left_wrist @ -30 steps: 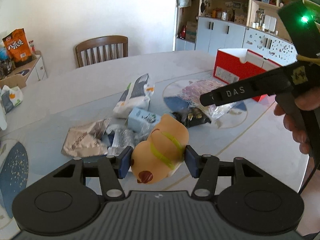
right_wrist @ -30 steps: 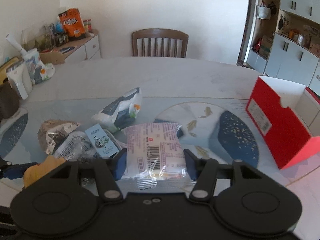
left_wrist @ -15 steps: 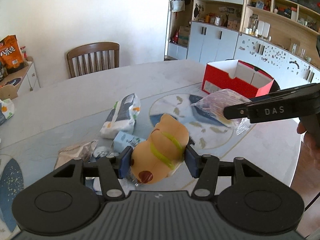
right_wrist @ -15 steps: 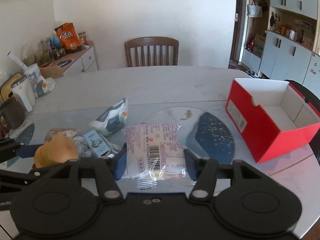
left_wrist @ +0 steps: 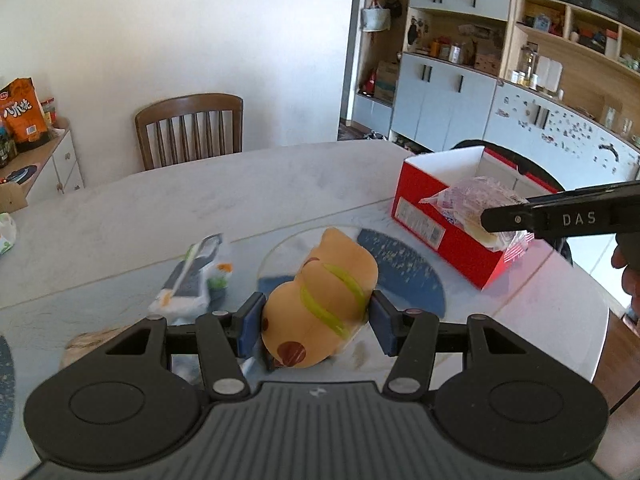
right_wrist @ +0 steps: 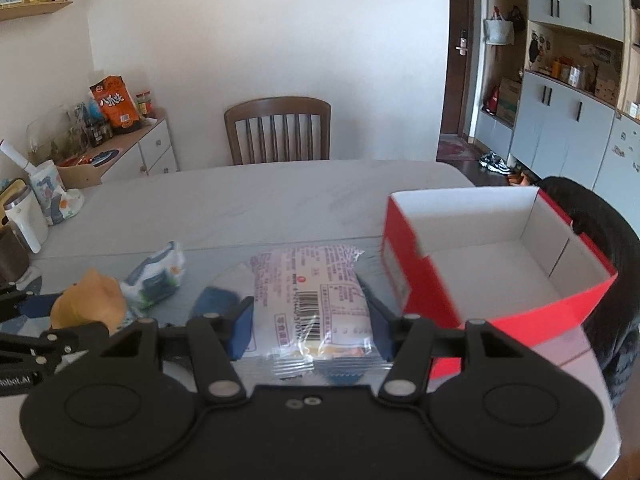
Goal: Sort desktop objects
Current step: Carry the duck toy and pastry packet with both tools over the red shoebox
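Note:
My left gripper (left_wrist: 316,326) is shut on an orange squishy toy (left_wrist: 320,300) with yellow-green stripes, held above the table. My right gripper (right_wrist: 312,326) is shut on a clear snack packet (right_wrist: 310,300) with a barcode, held above the table just left of the open red box (right_wrist: 496,264). In the left wrist view the packet (left_wrist: 476,208) hangs over the near front part of the red box (left_wrist: 440,224), which looks empty inside. The toy also shows in the right wrist view (right_wrist: 90,300), off to the left.
A white-and-green snack bag (left_wrist: 192,280) and other wrappers lie on the marble table (left_wrist: 200,200). A wooden chair (right_wrist: 278,130) stands at the far side. A black chair back (right_wrist: 608,260) is behind the box. A cluttered sideboard (right_wrist: 100,152) is at left.
Both grippers have risen and moved right toward the red box, carrying their loads. The packet now hangs by the box; the pile of wrappers has dropped back to the left.

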